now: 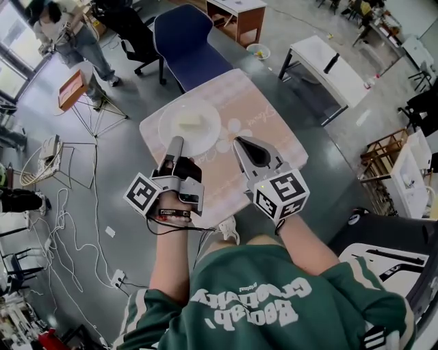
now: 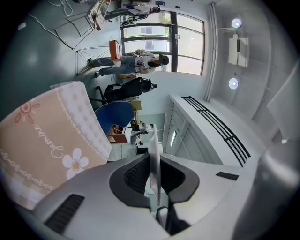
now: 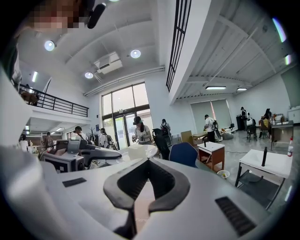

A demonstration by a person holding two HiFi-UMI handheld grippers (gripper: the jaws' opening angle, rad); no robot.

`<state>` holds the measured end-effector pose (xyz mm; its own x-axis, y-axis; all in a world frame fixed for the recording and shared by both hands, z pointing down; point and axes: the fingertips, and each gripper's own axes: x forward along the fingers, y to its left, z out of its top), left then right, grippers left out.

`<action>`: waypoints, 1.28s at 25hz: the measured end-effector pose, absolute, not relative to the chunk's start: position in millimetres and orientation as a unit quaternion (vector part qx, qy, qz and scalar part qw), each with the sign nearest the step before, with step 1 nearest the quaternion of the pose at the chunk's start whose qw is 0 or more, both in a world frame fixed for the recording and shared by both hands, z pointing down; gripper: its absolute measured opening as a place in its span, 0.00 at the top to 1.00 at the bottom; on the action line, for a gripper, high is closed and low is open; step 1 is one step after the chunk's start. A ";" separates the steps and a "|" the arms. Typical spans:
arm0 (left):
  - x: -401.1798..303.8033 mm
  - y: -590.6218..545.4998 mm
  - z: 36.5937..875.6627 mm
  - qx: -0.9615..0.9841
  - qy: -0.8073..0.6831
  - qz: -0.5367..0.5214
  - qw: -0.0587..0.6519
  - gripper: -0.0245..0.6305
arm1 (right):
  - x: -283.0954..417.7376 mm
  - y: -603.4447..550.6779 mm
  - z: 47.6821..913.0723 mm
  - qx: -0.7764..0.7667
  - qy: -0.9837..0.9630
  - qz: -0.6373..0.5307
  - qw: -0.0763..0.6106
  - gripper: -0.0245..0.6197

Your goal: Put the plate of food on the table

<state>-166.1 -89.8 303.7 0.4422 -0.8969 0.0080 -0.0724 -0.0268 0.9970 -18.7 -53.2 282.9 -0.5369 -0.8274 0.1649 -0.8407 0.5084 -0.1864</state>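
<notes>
**Plate (image 1: 205, 140) gripped at rim by left tool (image 1: 176, 142)**

Round, white and smooth, the plate is seen level and face up over the pink, flower-printed surface (image 1: 267, 130); whether it touches cannot be told. A pale food block (image 1: 191, 120) is shown by the head and right gripper views only; in the left gripper view just the thin rim is seen, edge-on between clenched pads. The right tool (image 1: 239, 141) is closed on nothing.

Grey floor (image 1: 328, 143) w/ loose cables (image 1: 68, 225) at left. Blue chair (image 1: 188, 41) & black office chair (image 1: 133, 31) side by side; white desk (image 1: 328, 68) at right, wooden cabinet (image 1: 236, 17) further back. Tall windows (image 3: 124, 122), round ceiling lights (image 3: 135, 53), balcony railing (image 3: 56, 105) upstairs.
</notes>
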 end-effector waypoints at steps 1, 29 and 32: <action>-167.7 -92.9 304.0 0.622 -0.390 -0.355 0.579 0.91 | -19.7 -55.9 283.5 0.482 -0.867 0.123 0.028 0.94; -156.8 -138.8 324.6 0.615 -0.374 -0.346 0.602 0.91 | -12.2 -94.7 296.3 0.509 -0.851 0.126 0.036 0.94; -153.7 -141.3 325.1 0.614 -0.374 -0.348 0.602 0.91 | -10.1 -96.8 296.0 0.509 -0.851 0.127 0.035 0.94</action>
